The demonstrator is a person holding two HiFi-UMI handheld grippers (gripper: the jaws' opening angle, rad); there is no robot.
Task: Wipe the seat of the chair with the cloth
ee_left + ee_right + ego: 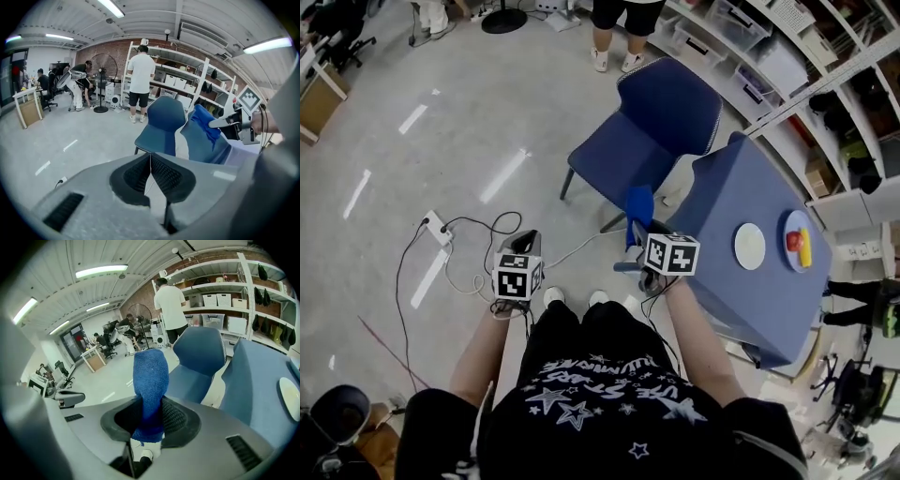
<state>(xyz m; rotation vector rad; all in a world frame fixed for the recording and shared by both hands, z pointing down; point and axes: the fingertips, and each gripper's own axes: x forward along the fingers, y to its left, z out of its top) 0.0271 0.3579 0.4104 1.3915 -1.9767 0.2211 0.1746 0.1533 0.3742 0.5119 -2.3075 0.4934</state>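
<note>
the right gripper [149,420] has its jaws pressed in on the blue cloth [150,376], which stands up out of them as a rolled bunch. the left gripper [150,173] has its jaws brought together, pads touching, with nothing between them.

in the head view the right gripper [636,234] holds the cloth [638,208] in the air on the near side of the chair [661,117]. it is short of the front edge of the seat [614,155] and not touching it. the left gripper [525,251] hangs further from the chair, over the floor on the person's left.

as i judge it, the wiping has not begun: the cloth is in hand but has not met the seat. what is left is to carry it forward and down onto the seat and sweep it across.

the seat looks bare, so nothing on it blocks a stroke. just beside the chair, on its right as the person faces it, stands a table [741,187] under a blue cover. its near corner crowds the right gripper's path. it carries a white plate [750,246] and a second plate [799,242] with red and yellow things on it. a power strip [438,228] and loose cables [487,230] lie on the floor, well apart from the chair on its near left side. one cable runs toward the chair legs. beyond the chair's back a person [617,33] stands, and shelves [787,56] line the wall beyond the chair's right side.
</note>
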